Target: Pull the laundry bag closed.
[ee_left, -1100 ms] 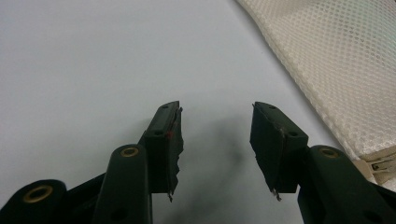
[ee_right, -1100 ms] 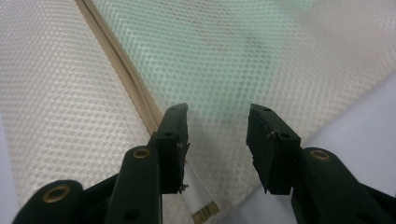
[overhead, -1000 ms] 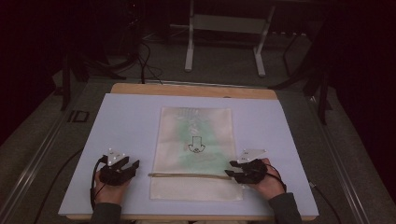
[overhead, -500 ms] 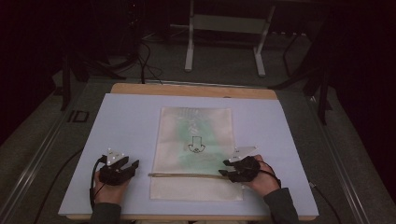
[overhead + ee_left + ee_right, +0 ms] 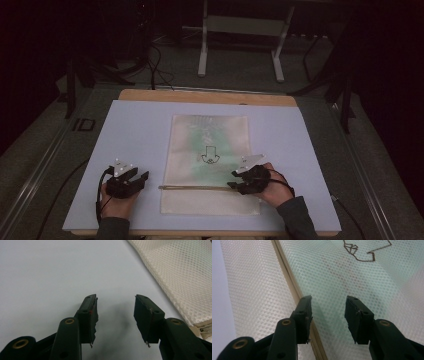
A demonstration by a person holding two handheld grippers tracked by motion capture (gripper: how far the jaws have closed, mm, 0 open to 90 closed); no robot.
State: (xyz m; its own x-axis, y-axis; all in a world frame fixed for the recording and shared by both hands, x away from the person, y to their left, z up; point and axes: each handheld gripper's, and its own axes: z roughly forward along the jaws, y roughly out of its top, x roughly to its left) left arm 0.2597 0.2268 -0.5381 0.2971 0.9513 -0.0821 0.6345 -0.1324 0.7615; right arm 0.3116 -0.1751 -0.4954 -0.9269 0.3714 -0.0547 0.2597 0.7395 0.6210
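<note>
A big white mesh bag (image 5: 210, 162) lay flat in the middle of a pale sheet (image 5: 135, 130) that covered the table (image 5: 205, 96). The table's wooden edge showed at the far side. The bag looked a bit green in its middle part. A dark outline drawing (image 5: 209, 155) was on it, shaped like an arrow pointing toward the person, with a small shape at its tip. No words on the bag could be read. A thin tan strip (image 5: 197, 188) ran across the bag near its close end.

The right gripper (image 5: 234, 185) was held in the right hand (image 5: 270, 187) over the right side of the bag, at the end of the strip. In the right gripper view its two black jaws stood apart with nothing between them. The tan strip (image 5: 292, 285) ran under the left jaw, and part of the drawing (image 5: 362, 251) showed at the top.

The left gripper (image 5: 142, 177) was in the left hand (image 5: 117, 200), over the bare sheet just beside the bag's left edge. In the left gripper view its jaws were spread wide too and held nothing. The bag's edge (image 5: 180, 272) showed on the right, with a little tag (image 5: 205, 329) at its corner. The marks on the tag were too small to read.

A dark mark with letters like "ID" (image 5: 83, 124) was on the floor left of the table. It was blurry, so I could not be sure.
</note>
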